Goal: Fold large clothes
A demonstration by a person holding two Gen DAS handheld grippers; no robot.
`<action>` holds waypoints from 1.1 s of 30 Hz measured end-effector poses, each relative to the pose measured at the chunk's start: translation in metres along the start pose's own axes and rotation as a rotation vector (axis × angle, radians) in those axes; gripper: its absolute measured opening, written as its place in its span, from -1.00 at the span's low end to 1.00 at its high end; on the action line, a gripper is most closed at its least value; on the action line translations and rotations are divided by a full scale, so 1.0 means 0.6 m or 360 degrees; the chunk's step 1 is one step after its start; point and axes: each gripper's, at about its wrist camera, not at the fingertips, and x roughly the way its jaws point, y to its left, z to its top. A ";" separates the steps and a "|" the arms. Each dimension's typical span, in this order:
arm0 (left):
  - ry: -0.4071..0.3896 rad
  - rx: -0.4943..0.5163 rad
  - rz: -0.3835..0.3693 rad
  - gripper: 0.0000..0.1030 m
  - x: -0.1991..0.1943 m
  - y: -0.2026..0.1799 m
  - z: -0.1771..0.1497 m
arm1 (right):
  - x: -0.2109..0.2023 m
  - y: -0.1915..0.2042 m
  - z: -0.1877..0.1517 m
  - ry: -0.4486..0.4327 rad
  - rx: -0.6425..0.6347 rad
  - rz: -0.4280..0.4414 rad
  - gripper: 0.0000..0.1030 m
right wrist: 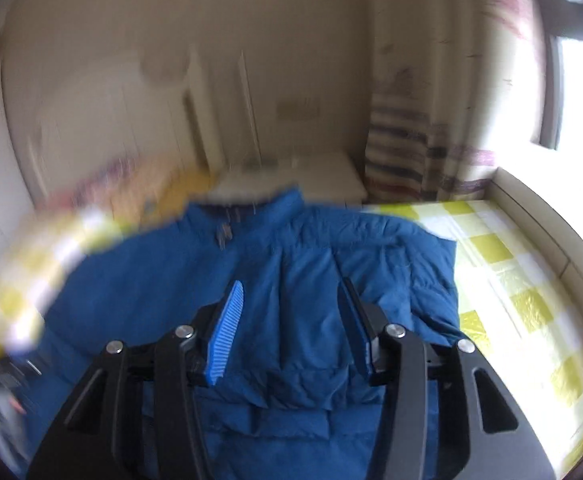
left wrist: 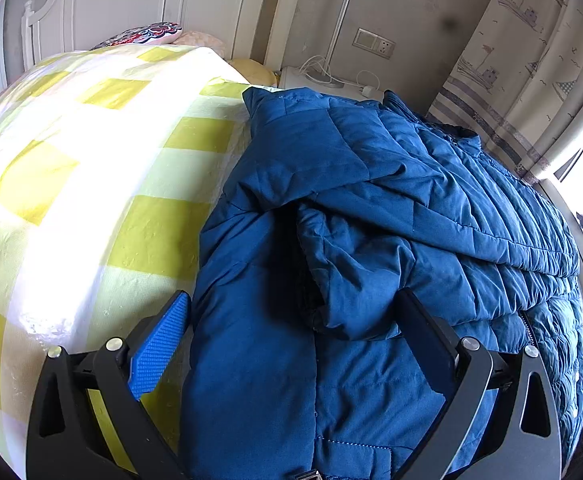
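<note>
A blue quilted jacket [left wrist: 371, 208] lies on a bed with a yellow-and-white checked sheet [left wrist: 91, 160]. One sleeve is folded across its body. My left gripper [left wrist: 293, 306] hovers over the jacket's near end with its jaws wide apart; its blue pad [left wrist: 159, 348] is by the jacket's left edge and not pressing cloth. The right wrist view is blurred. It shows the same jacket [right wrist: 291, 248] from its hem end, collar toward the wall. My right gripper [right wrist: 290, 284] is above the jacket's middle, open, with nothing between its fingers.
A white headboard [left wrist: 131, 4] and patterned pillows [left wrist: 143, 34] are at the bed's far end. A white bedside table [left wrist: 323, 80] with a lamp and cables stands by the wall. A printed curtain [left wrist: 531, 60] and a bright window [right wrist: 579, 100] are on the right.
</note>
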 end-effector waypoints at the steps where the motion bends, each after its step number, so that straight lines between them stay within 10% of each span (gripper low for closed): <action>1: 0.0000 -0.0002 -0.0004 0.89 0.000 0.001 0.001 | 0.040 -0.003 -0.023 0.0132 -0.0073 -0.0033 -0.05; 10: -0.0366 -0.0128 -0.0115 0.88 -0.117 -0.006 0.059 | 0.041 -0.017 -0.045 0.0129 -0.0028 0.0041 0.00; 16: -0.0218 0.0097 -0.0024 0.90 -0.061 -0.118 0.162 | 0.047 -0.016 -0.036 0.0125 -0.0011 0.0061 0.01; 21: 0.0065 0.0086 0.0171 0.91 0.084 -0.147 0.130 | 0.051 -0.021 -0.035 0.0124 -0.0004 0.0079 0.01; 25: -0.0092 0.0319 0.0396 0.91 0.105 -0.183 0.089 | 0.048 -0.015 -0.036 0.0118 -0.0027 0.0057 0.03; 33: -0.0094 0.0263 0.0318 0.91 0.105 -0.169 0.092 | 0.047 0.003 -0.037 0.0125 -0.0076 -0.0006 0.07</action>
